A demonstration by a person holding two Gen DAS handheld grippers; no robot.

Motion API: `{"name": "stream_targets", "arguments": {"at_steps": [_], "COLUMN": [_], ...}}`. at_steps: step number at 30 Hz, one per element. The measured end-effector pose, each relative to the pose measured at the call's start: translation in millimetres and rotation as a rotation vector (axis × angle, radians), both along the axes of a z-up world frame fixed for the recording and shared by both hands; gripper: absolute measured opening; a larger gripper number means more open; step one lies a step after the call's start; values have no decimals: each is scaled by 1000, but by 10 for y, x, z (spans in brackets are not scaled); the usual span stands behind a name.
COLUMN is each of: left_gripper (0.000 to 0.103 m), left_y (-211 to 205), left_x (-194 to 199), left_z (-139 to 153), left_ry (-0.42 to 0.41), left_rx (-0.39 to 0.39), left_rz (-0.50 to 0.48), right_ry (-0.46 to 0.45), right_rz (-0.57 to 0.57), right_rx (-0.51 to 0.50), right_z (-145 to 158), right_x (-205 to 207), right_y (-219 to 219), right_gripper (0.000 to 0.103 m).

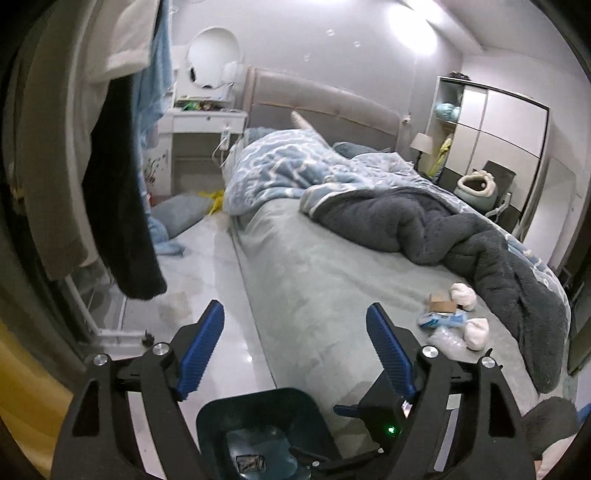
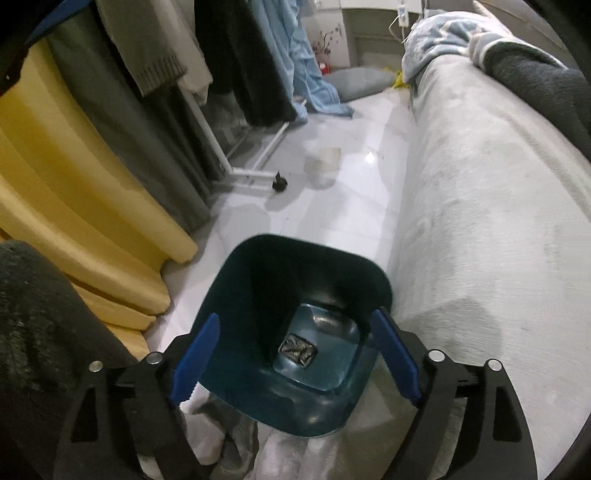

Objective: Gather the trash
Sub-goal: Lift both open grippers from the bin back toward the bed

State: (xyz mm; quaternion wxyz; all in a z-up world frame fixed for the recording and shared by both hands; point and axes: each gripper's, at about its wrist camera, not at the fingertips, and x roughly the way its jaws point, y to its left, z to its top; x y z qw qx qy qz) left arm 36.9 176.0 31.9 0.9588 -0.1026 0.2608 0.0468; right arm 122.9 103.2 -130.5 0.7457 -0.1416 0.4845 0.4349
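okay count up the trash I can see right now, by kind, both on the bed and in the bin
White crumpled tissue wads on the bed: 2
Small cardboard box: 1
Blue-and-white wrapper: 1
Clear plastic bag: 1
Dark crumpled wrapper in the bin: 1
Total: 6

You get cool, dim indoor light; bright ceiling glare (image 1: pixel 410 26) blows out top of left wrist view; floor tiles (image 2: pixel 369 158) show small specular glint; strong fisheye bending and dark vignette at all edges; bed edge (image 2: pixel 498 221) smeared by motion blur; bin interior (image 2: pixel 280 295) sits in deep shadow.
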Motion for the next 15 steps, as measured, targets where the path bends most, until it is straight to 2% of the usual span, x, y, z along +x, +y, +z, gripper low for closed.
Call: {"name": "stream_targets", "arguments": {"at_steps": [3, 8, 15], "left_gripper": [91, 94, 96], "left_y": [-93, -151, -220], "left_x": [38, 78, 108], "left_z": [21, 37, 53], "left_ry": [-12, -22, -30], "left_rx": [-2, -20, -27], "left_rz": [-18, -24, -33], "right_ry": [2, -10, -74], "right_rz": [-14, -25, -32], "right_rx": [32, 69, 104], "right_z": [72, 186, 359], "right_x": [24, 55, 37], "right_y": [-125, -268, -520], "right_gripper": [91, 91, 91]}}
